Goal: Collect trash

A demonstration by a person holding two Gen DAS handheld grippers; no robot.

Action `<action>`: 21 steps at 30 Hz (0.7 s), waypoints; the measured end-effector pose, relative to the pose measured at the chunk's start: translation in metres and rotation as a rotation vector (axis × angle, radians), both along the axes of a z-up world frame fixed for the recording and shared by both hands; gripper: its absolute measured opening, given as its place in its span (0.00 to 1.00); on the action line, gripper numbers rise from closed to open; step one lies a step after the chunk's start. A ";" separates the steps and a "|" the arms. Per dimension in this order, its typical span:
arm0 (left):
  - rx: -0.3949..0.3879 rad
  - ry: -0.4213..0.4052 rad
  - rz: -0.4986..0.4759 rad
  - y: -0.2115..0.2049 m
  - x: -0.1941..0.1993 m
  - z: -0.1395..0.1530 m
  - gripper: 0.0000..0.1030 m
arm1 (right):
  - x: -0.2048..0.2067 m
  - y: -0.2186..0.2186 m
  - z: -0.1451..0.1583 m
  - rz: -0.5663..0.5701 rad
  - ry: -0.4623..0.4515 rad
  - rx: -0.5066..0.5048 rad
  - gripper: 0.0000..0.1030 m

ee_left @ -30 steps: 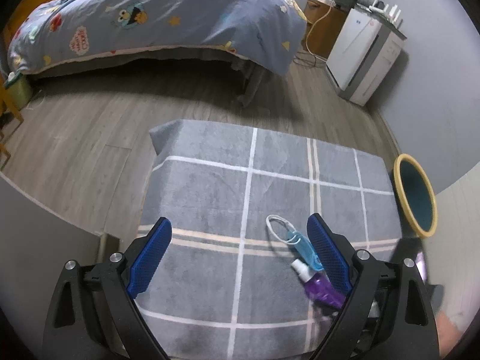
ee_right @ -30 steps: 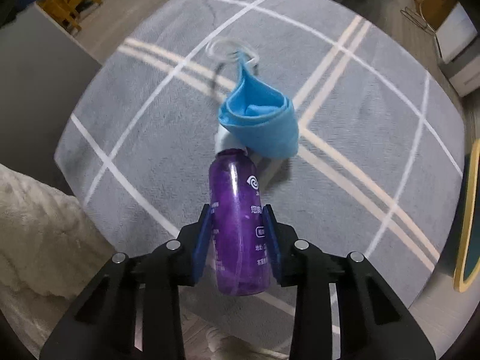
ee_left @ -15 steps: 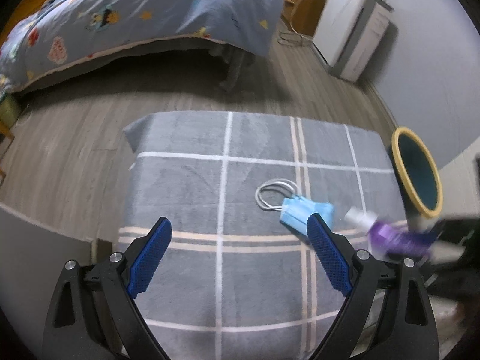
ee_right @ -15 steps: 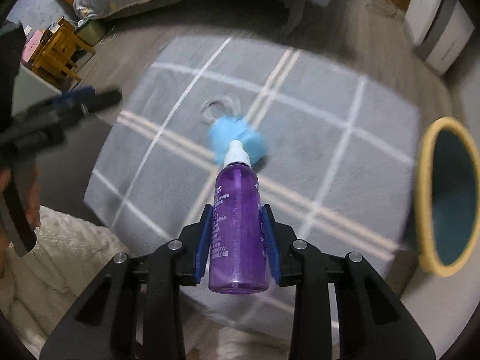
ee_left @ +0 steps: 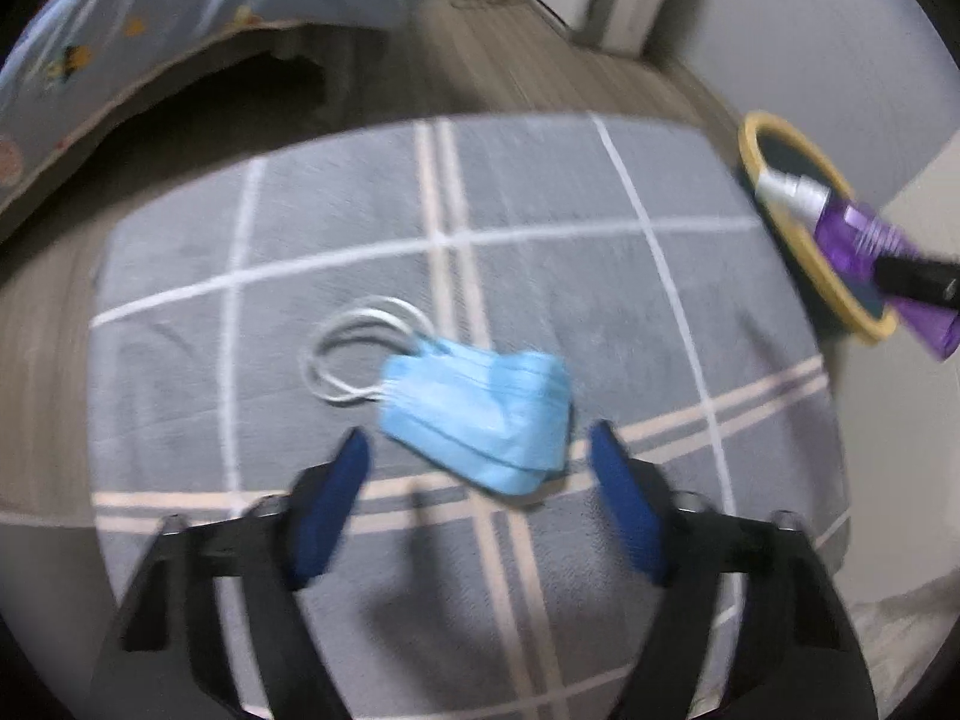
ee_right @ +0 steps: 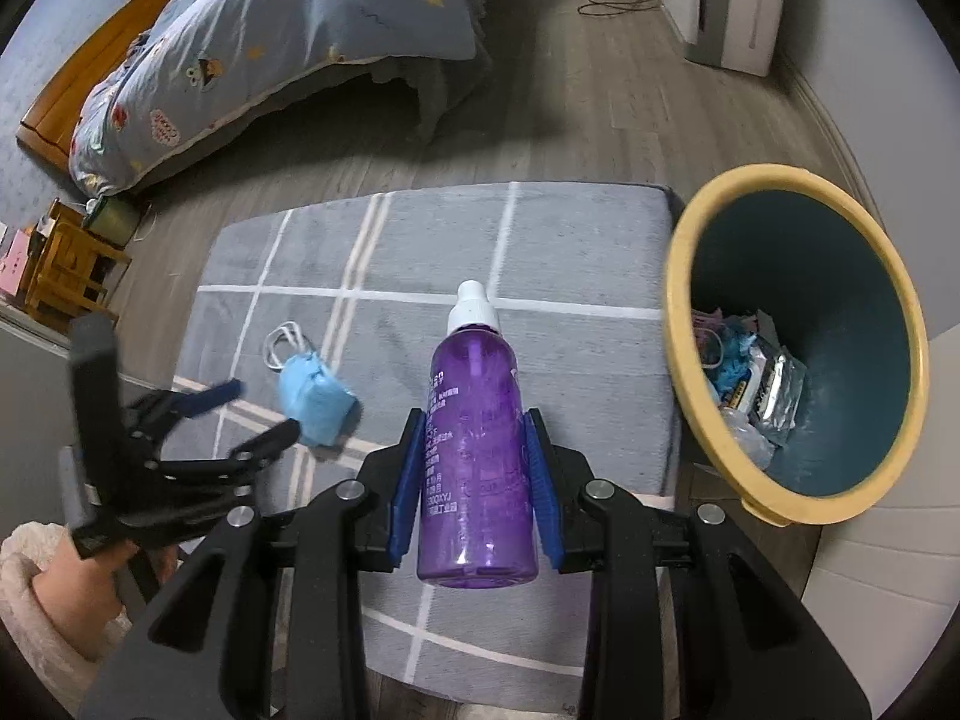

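Observation:
A crumpled blue face mask with white ear loops lies on the grey checked rug. My left gripper hovers just over its near edge, jaws closing, the mask between the tips but not pressed; it also shows as the left gripper beside the mask. My right gripper is shut on a purple bottle with a white cap, held above the rug left of the bin. The bottle appears over the bin in the left wrist view.
The yellow-rimmed teal bin holds several wrappers and scraps. A bed with a blue patterned quilt stands beyond the rug on wood flooring. A white appliance sits far right, wooden furniture at left. A hand in a fluffy sleeve holds the left gripper.
My left gripper dropped towards the mask and its jaws narrowed. My right gripper lifted the purple bottle off the rug and carried it right, towards the bin.

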State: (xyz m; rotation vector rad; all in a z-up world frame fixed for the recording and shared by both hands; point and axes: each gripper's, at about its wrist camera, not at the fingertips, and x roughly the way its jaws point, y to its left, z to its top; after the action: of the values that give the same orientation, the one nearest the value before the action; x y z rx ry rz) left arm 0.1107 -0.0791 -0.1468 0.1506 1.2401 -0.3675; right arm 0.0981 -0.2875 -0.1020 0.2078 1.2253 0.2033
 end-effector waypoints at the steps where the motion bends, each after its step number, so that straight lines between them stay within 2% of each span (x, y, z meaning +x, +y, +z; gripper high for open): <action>1: 0.007 0.011 -0.015 -0.005 0.000 -0.005 0.47 | 0.000 -0.002 0.000 -0.001 0.002 0.002 0.31; 3: 0.021 0.028 -0.041 -0.012 0.001 -0.014 0.28 | -0.001 -0.004 -0.001 -0.004 0.004 0.001 0.31; 6: 0.013 0.006 -0.059 -0.017 0.001 -0.010 0.14 | -0.001 -0.008 -0.001 -0.011 0.002 0.005 0.31; 9: -0.006 -0.026 -0.066 -0.020 0.000 0.002 0.13 | 0.001 -0.013 0.002 -0.025 -0.009 0.022 0.31; 15: 0.013 -0.105 -0.106 -0.036 -0.003 0.033 0.13 | 0.004 -0.026 0.013 -0.067 -0.046 0.053 0.31; 21: -0.005 -0.171 -0.185 -0.071 -0.007 0.061 0.13 | 0.001 -0.061 0.027 -0.158 -0.096 0.051 0.31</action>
State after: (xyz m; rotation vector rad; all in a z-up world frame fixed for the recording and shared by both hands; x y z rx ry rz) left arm 0.1037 -0.1502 -0.0859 0.2884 1.0586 -0.5077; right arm 0.0992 -0.3483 -0.0751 0.3345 1.1036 0.1058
